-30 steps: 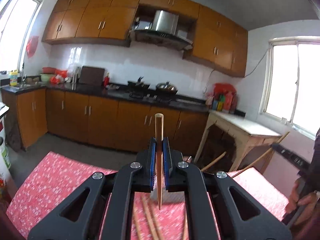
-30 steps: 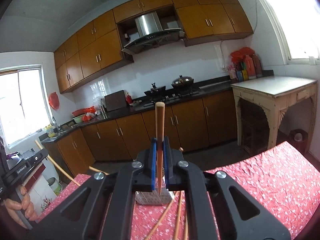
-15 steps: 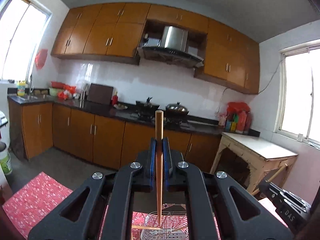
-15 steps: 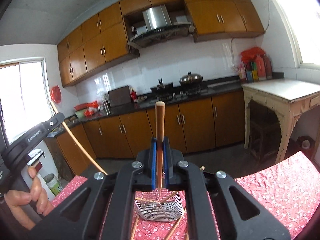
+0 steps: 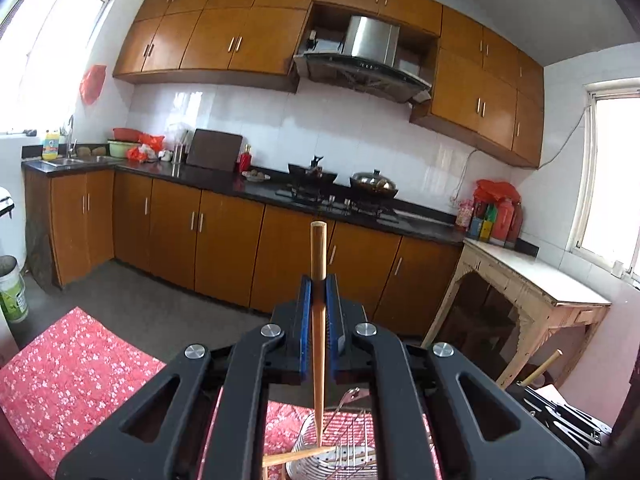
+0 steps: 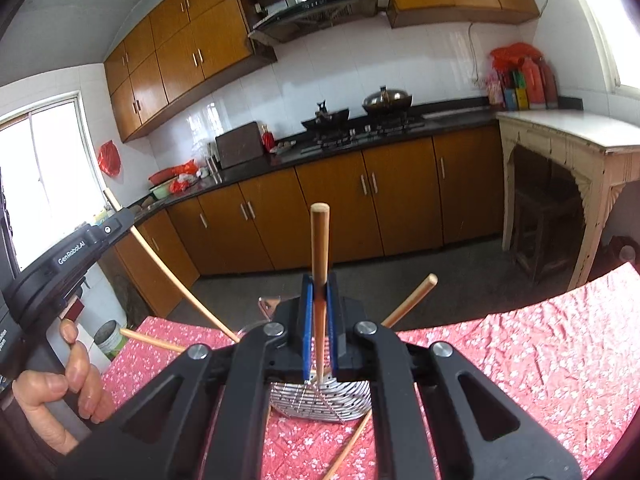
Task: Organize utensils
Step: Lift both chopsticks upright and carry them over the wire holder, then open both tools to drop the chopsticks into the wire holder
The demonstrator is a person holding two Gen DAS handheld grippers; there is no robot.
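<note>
In the left wrist view my left gripper (image 5: 319, 292) is shut on a wooden chopstick (image 5: 319, 248). The chopstick stands upright, thick end up, its thin tip just above the metal wire utensil basket (image 5: 340, 454). My right gripper (image 6: 319, 292) in its own view is shut on a second chopstick (image 6: 320, 240), whose tip hangs over the same basket (image 6: 320, 400). One chopstick (image 6: 412, 300) leans out of the basket to the right. From the right wrist view, the left gripper's body (image 6: 64, 260) sits at the left, held by a hand (image 6: 56, 384).
The basket stands on a table with a red flowered cloth (image 6: 520, 360). Loose chopsticks (image 6: 348, 448) lie on the cloth beside the basket, and another (image 5: 296, 458) lies across its rim. Behind are kitchen cabinets, a stove and a pale side table (image 5: 540, 288).
Both grippers have moved toward the basket with their chopsticks. It now shows larger and closer under both tips. The left gripper has come nearer in the right wrist view.
</note>
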